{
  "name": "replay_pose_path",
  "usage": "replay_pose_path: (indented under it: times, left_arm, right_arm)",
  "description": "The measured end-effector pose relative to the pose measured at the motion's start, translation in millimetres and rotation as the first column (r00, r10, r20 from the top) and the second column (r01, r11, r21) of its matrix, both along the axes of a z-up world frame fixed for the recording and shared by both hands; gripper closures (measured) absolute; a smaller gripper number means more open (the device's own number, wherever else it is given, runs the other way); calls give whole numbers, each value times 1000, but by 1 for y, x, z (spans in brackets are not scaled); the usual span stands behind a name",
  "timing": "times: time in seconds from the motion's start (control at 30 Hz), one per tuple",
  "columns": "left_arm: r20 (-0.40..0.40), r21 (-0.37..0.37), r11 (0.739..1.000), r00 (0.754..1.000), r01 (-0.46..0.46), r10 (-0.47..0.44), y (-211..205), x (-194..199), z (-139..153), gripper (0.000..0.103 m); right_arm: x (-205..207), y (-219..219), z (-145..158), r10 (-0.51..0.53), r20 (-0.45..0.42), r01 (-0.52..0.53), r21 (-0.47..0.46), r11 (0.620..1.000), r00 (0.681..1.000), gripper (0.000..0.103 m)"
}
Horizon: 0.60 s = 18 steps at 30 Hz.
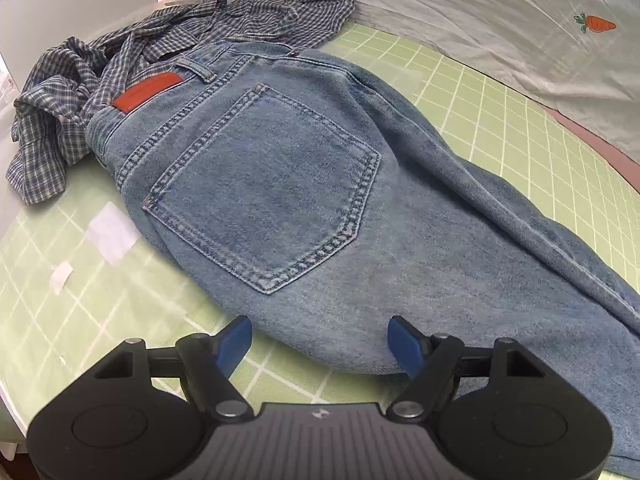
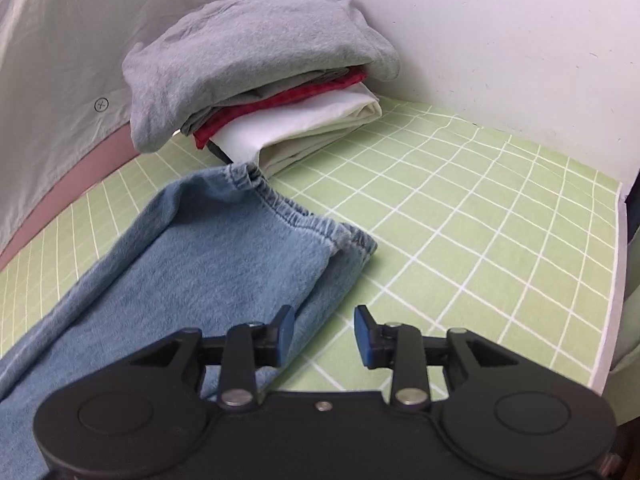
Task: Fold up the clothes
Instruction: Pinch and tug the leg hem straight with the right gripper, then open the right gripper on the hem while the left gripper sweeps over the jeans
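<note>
Right wrist view: beyond the jeans on the desk sits a folded stack, done. Jeans are halved lengthwise, unfinished; a checked shirt past their waistband waits crumpled. Left hand-held gripper spread, right hand-held gripper parted, both empty.

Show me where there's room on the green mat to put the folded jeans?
Bare green mat lies right of the jeans' hem, up to the white wall. It's crowded by the folded stack and the checked shirt at the jeans' waistband.
</note>
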<state>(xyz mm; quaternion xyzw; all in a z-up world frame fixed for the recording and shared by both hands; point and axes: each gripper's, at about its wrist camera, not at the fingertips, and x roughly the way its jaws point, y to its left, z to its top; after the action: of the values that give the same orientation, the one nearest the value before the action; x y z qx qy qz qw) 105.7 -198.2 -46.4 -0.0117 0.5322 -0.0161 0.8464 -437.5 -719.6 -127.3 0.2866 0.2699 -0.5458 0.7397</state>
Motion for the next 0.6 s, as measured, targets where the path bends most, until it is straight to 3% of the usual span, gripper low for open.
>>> replay_pose_path:
  times: [0.23, 0.3, 0.33, 0.43, 0.6]
  left_arm:
    - [-10, 22, 1000, 1000, 9, -9, -23, 13, 0, 26]
    - [-11, 39, 999, 1000, 23, -23, -27, 16, 0, 25]
    - [-11, 50, 998, 999, 31, -30, -30, 16, 0, 25]
    - [-14, 66, 997, 999, 38, -38, -32, 15, 1, 25]
    - [-28, 67, 997, 999, 45, -43, -30, 14, 0, 25]
  right_arm:
    - [28, -36, -8, -47, -3, 47, -7, 999, 999, 63]
    - [34, -46, -11, -51, -26, 51, 4, 999, 998, 69]
    - [36, -49, -10, -40, -35, 40, 4, 999, 999, 82]
    - [35, -50, 3, -3, -25, 2, -38, 999, 1000, 97]
    - [16, -36, 47, -27, 40, 33, -144, 989, 999, 97]
